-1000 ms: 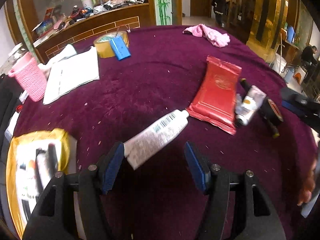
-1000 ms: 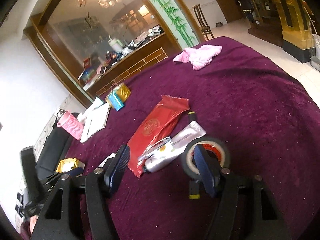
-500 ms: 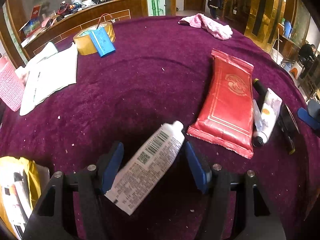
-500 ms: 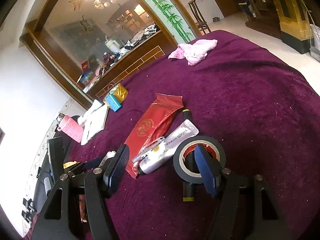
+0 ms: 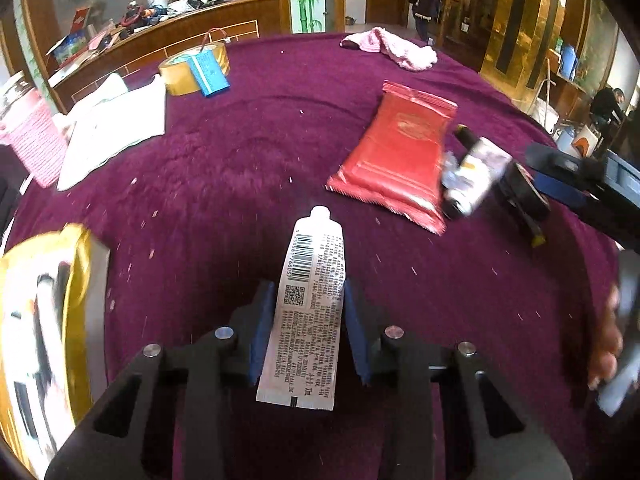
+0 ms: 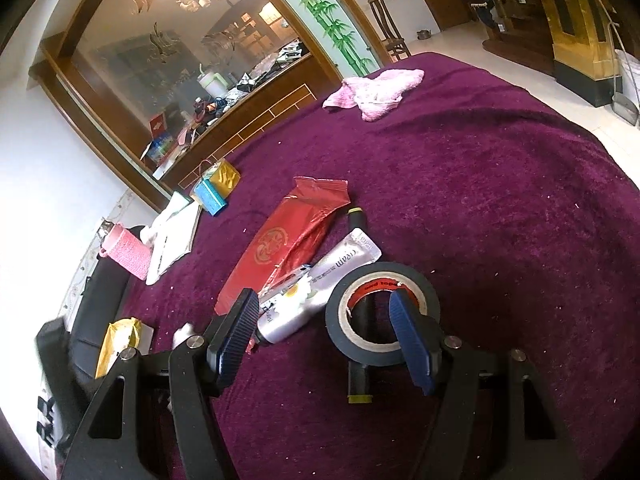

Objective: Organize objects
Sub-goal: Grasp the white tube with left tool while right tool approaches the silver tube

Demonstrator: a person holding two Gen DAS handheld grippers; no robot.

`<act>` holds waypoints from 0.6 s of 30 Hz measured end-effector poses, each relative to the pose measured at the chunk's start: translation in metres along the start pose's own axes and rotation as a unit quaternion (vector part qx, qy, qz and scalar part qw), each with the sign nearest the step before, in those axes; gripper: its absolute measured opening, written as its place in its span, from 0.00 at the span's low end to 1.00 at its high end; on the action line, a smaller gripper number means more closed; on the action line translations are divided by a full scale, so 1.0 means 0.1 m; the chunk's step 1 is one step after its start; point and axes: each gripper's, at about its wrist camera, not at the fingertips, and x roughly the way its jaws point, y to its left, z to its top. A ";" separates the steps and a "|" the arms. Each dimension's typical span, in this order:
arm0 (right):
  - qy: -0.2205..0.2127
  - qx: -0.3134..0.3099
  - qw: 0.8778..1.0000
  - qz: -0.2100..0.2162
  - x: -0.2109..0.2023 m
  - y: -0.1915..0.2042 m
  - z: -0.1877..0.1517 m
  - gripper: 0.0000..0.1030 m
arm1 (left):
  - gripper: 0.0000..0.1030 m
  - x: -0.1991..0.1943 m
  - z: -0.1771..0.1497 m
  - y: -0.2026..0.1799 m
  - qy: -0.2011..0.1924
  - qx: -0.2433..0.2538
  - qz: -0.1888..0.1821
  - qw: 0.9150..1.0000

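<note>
My left gripper (image 5: 306, 304) is shut on a white tube (image 5: 310, 300) with a barcode and holds it above the purple tablecloth, cap pointing away. A red foil packet (image 5: 394, 164) lies ahead to the right, also in the right wrist view (image 6: 286, 240). Beside it lie a silver cream tube (image 6: 316, 292), a black tape roll (image 6: 380, 312) and a black marker (image 6: 358, 364) under the roll. My right gripper (image 6: 324, 328) is open and empty, low over the silver tube and the tape roll, its right finger over the roll's opening.
A yellow-rimmed tray (image 5: 44, 328) with items sits at the near left. A pink basket (image 5: 32, 140), white papers (image 5: 116, 128), a yellow tape roll (image 5: 188, 70) with a blue box (image 5: 208, 72), and a pink cloth (image 5: 392, 46) lie farther back.
My left gripper has closed on the white tube and lifted it, turning it straight ahead. My right gripper has edged closer over the tape roll.
</note>
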 end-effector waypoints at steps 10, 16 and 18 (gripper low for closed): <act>-0.003 -0.006 1.000 -0.010 0.01 0.00 -0.01 0.60 | 0.31 -0.22 -0.49 0.05 0.006 -0.035 0.017 0.999; 0.031 -0.019 0.999 0.018 -0.05 0.32 0.10 0.60 | 0.31 -0.23 -0.56 0.08 -0.010 -0.045 0.008 0.999; 0.057 -0.032 0.997 0.027 0.05 0.51 0.19 0.60 | 0.31 -0.24 -0.60 0.07 -0.020 -0.046 0.008 0.999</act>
